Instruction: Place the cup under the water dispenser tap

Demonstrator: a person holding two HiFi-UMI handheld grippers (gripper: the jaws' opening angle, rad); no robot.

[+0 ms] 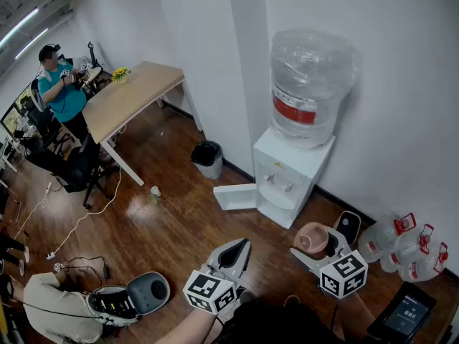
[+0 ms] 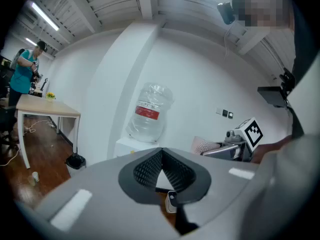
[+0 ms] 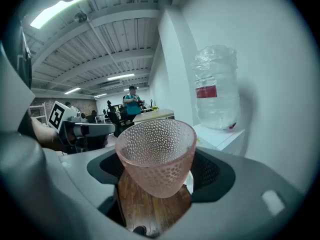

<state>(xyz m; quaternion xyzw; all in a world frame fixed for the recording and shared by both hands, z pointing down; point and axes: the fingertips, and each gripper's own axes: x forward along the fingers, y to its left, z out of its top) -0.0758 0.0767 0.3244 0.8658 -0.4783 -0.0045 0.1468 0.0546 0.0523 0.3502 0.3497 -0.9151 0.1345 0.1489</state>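
Wood floor; bottle label red, unreadable; right gripper holds cup.

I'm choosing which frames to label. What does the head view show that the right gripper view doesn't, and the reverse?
Only the head view: the taps, a black bin and spare bottles on the floor. Only the right gripper view: the ceiling lights, and the dimpled wall of the cup gripped between the pads of the right claw. Both: the pink cup, the big water bottle on the white dispenser, and the desk.
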